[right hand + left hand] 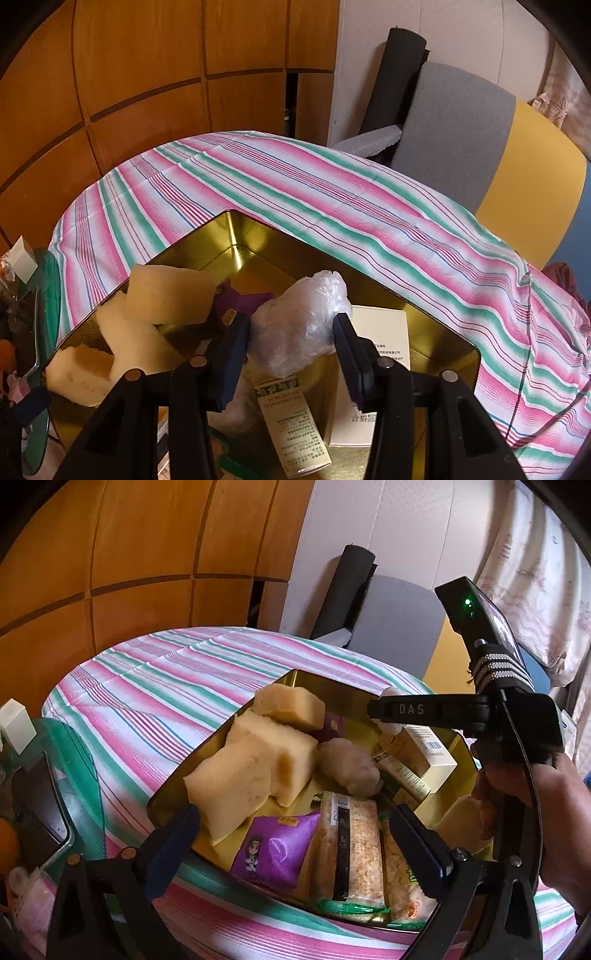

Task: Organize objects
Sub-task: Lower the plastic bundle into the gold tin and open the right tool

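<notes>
Right gripper point(291, 326) jaws clamp the plastic bundle point(301, 325) — sponges point(166, 295), boxes point(376, 347) crowd the tin point(236, 229); left gripper point(295, 830) jaws wide.

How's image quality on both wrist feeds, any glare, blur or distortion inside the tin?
Left wrist: strong fisheye bowing, the tablecloth edge curves; contents sharp, corners vignetted. Right wrist: bright glare on the gold tin wall; the plastic bag is slightly washed out; box print is readable.
</notes>
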`<state>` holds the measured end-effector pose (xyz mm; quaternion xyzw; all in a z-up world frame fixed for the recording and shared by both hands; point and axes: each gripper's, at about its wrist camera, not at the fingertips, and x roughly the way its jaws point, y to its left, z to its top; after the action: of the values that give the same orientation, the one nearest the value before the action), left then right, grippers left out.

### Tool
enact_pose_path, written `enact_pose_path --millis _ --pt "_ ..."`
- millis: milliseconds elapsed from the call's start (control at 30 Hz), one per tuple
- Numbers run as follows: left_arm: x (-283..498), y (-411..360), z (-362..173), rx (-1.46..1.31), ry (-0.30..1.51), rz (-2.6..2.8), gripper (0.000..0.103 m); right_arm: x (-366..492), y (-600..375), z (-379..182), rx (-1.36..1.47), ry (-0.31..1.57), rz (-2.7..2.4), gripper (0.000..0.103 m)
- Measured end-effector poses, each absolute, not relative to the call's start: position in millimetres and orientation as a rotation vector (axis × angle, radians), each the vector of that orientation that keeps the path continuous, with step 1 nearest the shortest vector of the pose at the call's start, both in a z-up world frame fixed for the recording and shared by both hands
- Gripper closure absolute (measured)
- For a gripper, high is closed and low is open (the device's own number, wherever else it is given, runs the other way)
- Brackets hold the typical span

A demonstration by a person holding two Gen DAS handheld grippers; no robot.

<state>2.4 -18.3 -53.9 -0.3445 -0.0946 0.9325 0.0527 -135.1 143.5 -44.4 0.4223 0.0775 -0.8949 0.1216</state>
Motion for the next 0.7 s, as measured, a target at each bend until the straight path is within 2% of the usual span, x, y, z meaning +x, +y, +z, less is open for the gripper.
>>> enact_pose_path --millis 467,700 --pt "6 -20 -52 -1.058 -0.306 2.836 0.0 -128 147 -35 1.17 0.219 -2.622 0.053" --pt "11 -16 -48 -1.065 -0.296 2.827 0.0 -106 163 -13 1.11 0.133 -2.652 0.053"
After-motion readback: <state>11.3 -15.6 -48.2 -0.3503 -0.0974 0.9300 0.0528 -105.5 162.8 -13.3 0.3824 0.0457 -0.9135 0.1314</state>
